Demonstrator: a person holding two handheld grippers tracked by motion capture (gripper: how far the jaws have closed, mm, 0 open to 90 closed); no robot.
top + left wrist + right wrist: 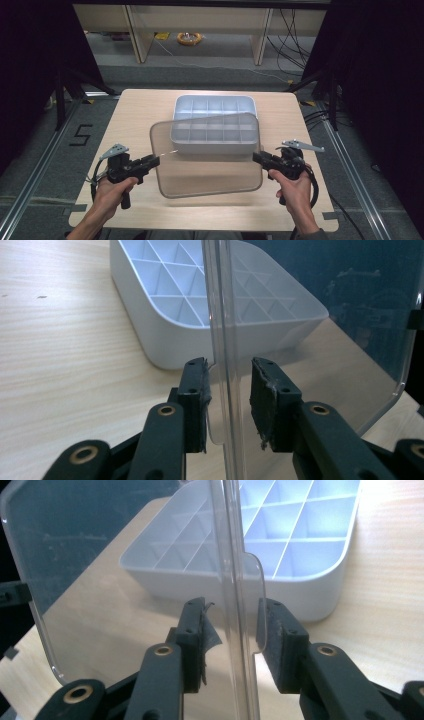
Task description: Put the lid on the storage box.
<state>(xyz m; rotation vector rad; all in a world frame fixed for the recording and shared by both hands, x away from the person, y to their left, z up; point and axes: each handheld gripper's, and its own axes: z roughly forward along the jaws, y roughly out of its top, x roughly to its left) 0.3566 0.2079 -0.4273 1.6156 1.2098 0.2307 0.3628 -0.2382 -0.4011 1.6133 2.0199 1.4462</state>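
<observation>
A clear plastic lid (210, 167) hangs just above the wooden table (137, 112), its far edge overlapping the white compartment tray (215, 98). My left gripper (156, 160) is shut on the lid's left rim, and my right gripper (256, 158) is shut on its right rim. In the left gripper view the lid (350, 355) stands edge-on between the black pads of my left gripper (227, 390), with the tray (150, 332) behind. In the right gripper view the lid (100, 580) runs between the pads of my right gripper (230, 630), its small tab against the right pad (272, 630); the tray (310, 597) sits beyond.
The tray's compartments look empty. Bare table surface lies on both sides of the tray and under the lid. Beyond the table are dark stands, cables on the floor and a yellow roll (189, 38). A "5" (80, 135) is marked on the floor at left.
</observation>
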